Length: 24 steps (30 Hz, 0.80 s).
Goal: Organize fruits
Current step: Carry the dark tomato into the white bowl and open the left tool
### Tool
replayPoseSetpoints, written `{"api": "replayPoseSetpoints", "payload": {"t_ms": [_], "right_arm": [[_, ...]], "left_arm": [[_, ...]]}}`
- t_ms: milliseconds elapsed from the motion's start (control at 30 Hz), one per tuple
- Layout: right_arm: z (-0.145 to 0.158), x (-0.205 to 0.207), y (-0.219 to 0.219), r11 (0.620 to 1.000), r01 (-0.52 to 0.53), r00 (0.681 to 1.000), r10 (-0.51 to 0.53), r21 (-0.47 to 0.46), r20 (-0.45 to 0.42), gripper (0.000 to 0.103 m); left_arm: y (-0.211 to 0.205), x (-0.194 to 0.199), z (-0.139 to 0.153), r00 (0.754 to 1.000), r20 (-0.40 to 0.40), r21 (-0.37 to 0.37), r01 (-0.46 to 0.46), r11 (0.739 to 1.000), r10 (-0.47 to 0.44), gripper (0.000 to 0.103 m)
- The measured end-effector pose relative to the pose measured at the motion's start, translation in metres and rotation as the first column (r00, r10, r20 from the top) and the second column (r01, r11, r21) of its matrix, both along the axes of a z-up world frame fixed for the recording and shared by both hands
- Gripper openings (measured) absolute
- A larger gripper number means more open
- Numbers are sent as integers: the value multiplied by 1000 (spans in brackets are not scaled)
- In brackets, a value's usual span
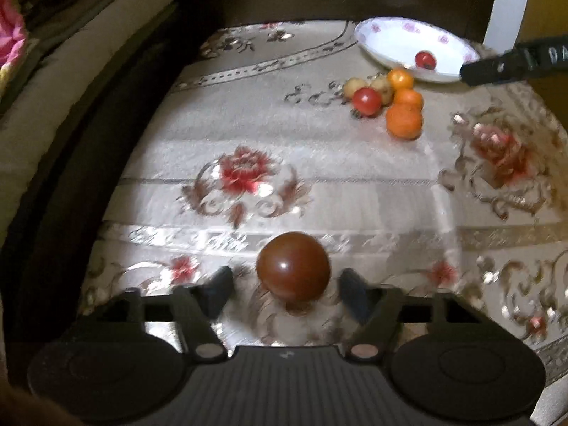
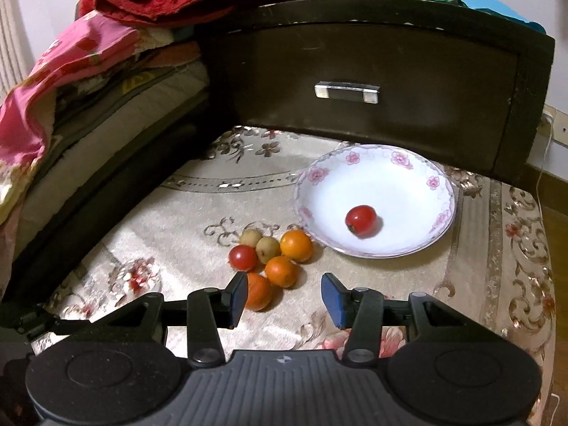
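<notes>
My left tool [image 1: 285, 285] is apart round a dark tomato [image 1: 293, 266] on the counter [image 1: 355, 184], pads not touching; needs squeezing, then carry to plate [image 2: 419, 241]. Right tool [image 2: 284, 301] apart, empty, nr oranges [image 2: 281, 271]

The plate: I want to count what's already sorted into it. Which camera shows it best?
The right wrist view: the plate appears whole and sharp, holding one red tomato. The left wrist view shows it small, far off, its right edge hidden behind the other gripper.
</notes>
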State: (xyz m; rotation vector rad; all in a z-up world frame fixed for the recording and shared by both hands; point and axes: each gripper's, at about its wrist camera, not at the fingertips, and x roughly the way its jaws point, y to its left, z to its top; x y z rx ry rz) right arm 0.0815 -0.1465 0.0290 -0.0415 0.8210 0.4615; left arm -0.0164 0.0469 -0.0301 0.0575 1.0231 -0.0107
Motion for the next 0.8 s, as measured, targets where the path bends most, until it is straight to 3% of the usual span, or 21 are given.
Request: {"api": "replayPoseSetpoints", "payload": {"t_ms": [167, 267, 467, 800], "right_arm": [[7, -9, 3, 1000, -19, 1000, 19, -9, 20, 44], [6, -8, -3, 1000, -6, 1000, 6, -14, 21, 43], [-3, 7, -14, 999, 42, 999, -42, -33, -11, 42], [-13, 27, -39, 989, 140, 989, -141, -38, -41, 42]], "left_arm": [[-2, 11, 2, 1000, -1, -10, 2, 1000, -2, 46], [-4, 20, 7, 1000, 7, -63, 13, 998, -13, 46], [-29, 57, 31, 993, 86, -138, 96, 986, -85, 46], [-81, 129, 45, 963, 161, -157, 240, 958, -215, 46]]}}
